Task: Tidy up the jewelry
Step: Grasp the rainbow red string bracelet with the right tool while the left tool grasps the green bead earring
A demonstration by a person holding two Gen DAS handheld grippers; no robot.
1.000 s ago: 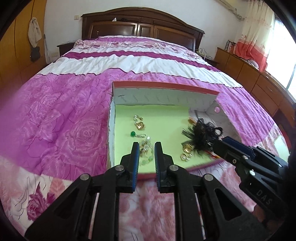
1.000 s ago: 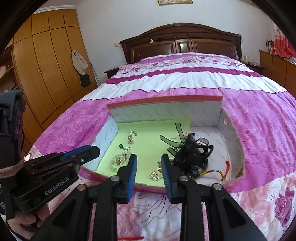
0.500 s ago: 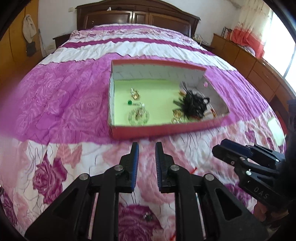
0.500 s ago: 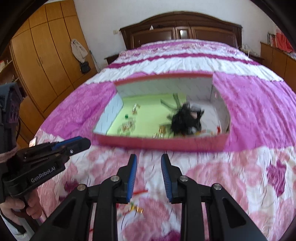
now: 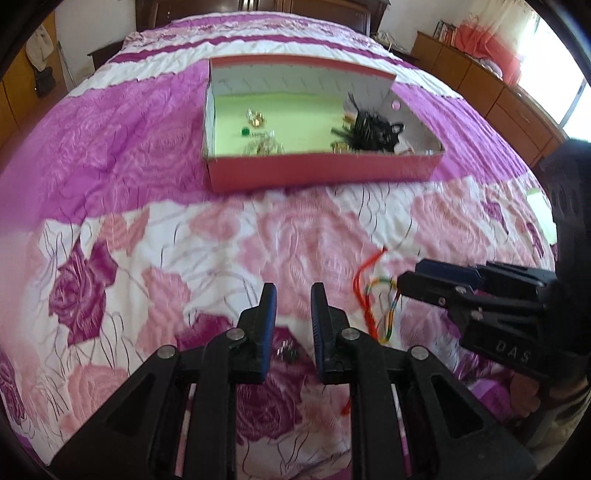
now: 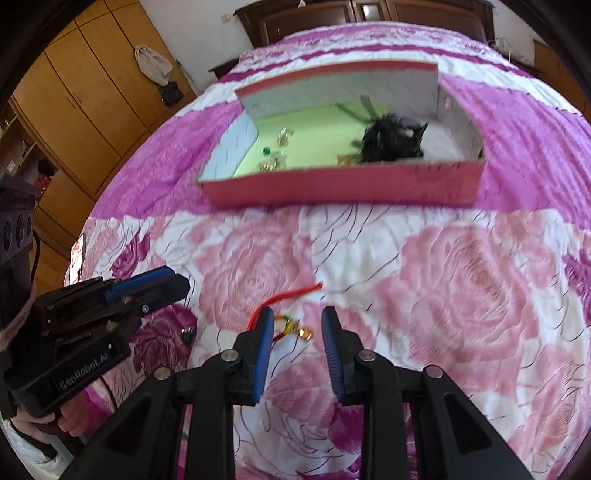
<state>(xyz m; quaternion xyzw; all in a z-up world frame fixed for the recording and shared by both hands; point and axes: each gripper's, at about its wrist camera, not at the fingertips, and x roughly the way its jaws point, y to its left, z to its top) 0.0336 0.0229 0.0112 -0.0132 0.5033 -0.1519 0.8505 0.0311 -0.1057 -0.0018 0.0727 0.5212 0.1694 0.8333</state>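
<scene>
A red cardboard box (image 5: 321, 171) (image 6: 343, 186) with a green liner lies on the bed and holds small gold earrings (image 5: 256, 118), a green bead (image 5: 244, 131) and a black feathery hair piece (image 5: 373, 129) (image 6: 391, 138). A red and multicoloured cord bracelet (image 5: 369, 295) (image 6: 284, 325) with a gold charm (image 6: 306, 334) lies on the quilt. My right gripper (image 6: 297, 332) is open, its jaws either side of the charm. My left gripper (image 5: 293, 314) is open and empty, with a small dark earring (image 5: 286, 350) (image 6: 185, 335) lying between its jaws.
The bed is covered by a pink and purple rose quilt (image 5: 147, 258). A dark wooden headboard (image 6: 369, 18) stands at the far end. Wooden wardrobes (image 6: 74, 110) stand on the left, low cabinets (image 5: 498, 103) on the right.
Both grippers have pulled back from the box toward the near end of the bed and dropped lower. The cord bracelet and the small earring have come into view.
</scene>
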